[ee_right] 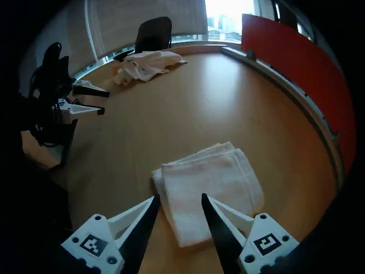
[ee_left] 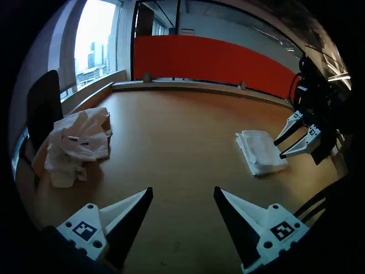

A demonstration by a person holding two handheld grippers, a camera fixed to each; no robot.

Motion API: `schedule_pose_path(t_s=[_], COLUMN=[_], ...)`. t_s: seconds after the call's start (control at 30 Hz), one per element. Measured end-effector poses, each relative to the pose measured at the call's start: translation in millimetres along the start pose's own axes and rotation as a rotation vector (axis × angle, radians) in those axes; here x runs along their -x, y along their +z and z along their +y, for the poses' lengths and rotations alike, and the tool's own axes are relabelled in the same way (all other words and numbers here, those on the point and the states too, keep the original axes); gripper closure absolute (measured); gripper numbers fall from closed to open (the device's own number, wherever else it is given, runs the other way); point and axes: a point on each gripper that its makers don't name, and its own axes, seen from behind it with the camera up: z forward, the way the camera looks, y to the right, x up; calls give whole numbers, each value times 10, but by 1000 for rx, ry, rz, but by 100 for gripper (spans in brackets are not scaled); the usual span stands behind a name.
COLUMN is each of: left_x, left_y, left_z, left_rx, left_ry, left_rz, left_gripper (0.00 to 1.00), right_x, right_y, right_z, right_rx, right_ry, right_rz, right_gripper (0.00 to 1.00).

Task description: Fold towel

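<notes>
Well, my L gripper (ee_left: 182, 188) & R gripper (ee_right: 180, 195) spread, empty; folded towel (ee_right: 214, 182) bottom-centre; towel pile (ee_left: 75, 146) mid-left, tags (ee_left: 73, 138) unreadable.

A: What's just ahead of the right gripper (ee_right: 180, 196)?
B: A folded white terry-cloth towel (ee_right: 214, 192), nubbly and matt.
A: Under it?
B: A light-brown wood-grain table top (ee_right: 205, 105), smooth, faintly glossy.
A: The gripper's fingers (ee_right: 132, 219)?
B: White plastic, smooth, with matt black inner faces; far ahead, a crumpled heap of white cloth (ee_right: 150, 63), soft
</notes>
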Motion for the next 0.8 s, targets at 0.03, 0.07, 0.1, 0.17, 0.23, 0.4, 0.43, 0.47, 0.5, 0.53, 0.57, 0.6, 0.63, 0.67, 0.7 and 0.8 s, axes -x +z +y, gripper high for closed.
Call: schedule_pose_path(t_s=[0.03, 0.07, 0.1, 0.17, 0.23, 0.4, 0.43, 0.47, 0.5, 0.53, 0.57, 0.6, 0.63, 0.67, 0.7, 0.8], left_x=[1, 2, 2, -1, -5, -15, -14, -14, -12, -11, -9, -8, -9, -9, -9, -8], left_y=[1, 1, 2, 2, 3, 3, 3, 2, 3, 3, 3, 3, 4, 4, 4, 1], left_z=[0, 1, 0, -2, -3, -3, -1, 1, 4, 7, 11, 16, 21, 27, 31, 45], left_rx=[0, 0, 0, 0, 1, 2, 2, 3, 3, 4, 4, 4, 5, 5, 6, 8], left_ry=[0, 1, 1, 1, 1, 6, 6, 6, 6, 6, 6, 6, 6, 7, 7, 6], left_rz=[0, -1, -1, -1, -1, 0, 0, -1, -1, -1, -1, -1, -1, -1, -1, 0], left_gripper=[0, 1, 1, 1, 1, 0, 0, 0, 0, 0, 0, 0, 0, 1, 0, 0], right_x=[36, 77, 114, 195, 270, 448, 477, 510, 538, 564, 594, 618, 642, 668, 690, 755], right_y=[-7, -16, -23, -38, -49, -72, -74, -76, -76, -76, -76, -78, -80, -82, -82, -79], right_z=[6, 12, 17, 26, 31, 35, 36, 37, 39, 41, 44, 45, 45, 45, 46, 48], right_rx=[4, 8, 12, 20, 27, 45, 49, 53, 57, 61, 65, 69, 73, 77, 81, 92], right_ry=[3, 7, 10, 16, 23, 42, 45, 48, 50, 51, 53, 54, 56, 57, 60, 73], right_rz=[-5, -10, -15, -26, -35, -58, -62, -67, -72, -77, -82, -86, -90, -95, -98, -109], right_gripper=[30, 30, 30, 30, 30, 30, 30, 30, 30, 30, 30, 30, 30, 30, 30, 30])
